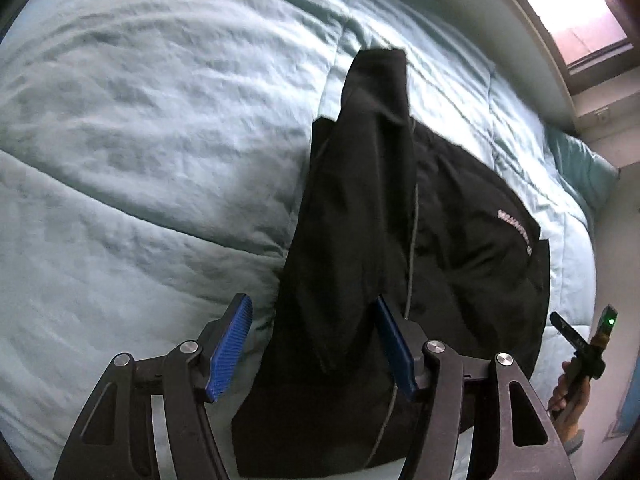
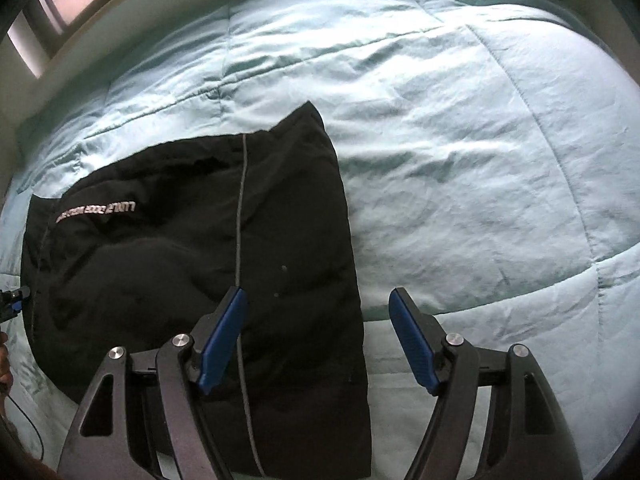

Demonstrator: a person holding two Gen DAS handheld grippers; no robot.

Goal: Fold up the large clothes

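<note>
L wrist view: left hand-held gripper [image 1: 314,344] points steeply down at the bed [image 1: 140,140], which is covered w/ a pale teal quilted comforter. Black garment [image 1: 360,240] lies flat on the comforter, right of centre in frame. One long narrow part is folded over the top of the body and runs up-frame to a blunt end. Thin grey seam line runs lengthwise down the body. Pale lettering near garment's right edge, too blurred to read. Jaws spread; blue ribbed pads [image 1: 230,348] stand apart. Left pad is over bare comforter, right pad over the black cloth. The cloth lies below the jaws; no pinch seen. Whether the right pad touches fabric: can't tell. At frame's lower right edge: right hand-held gripper [image 1: 560,322] w/ a small green light, held in a hand [image 1: 570,396]; its jaw state not readable from here. Window [image 1: 572,12] at top right.

R wrist view: right hand-held gripper [image 2: 318,338] also aimed down, jaws spread wide, nothing between the pads. Left pad sits over the garment [image 2: 180,260] by the grey seam; right pad over bare bed [image 2: 460,140] cover. Garment fills lower left, its straight right edge running between the two pads. Lettering visible upper left of cloth, unreadable. Window [image 2: 60,4] top left.
</note>
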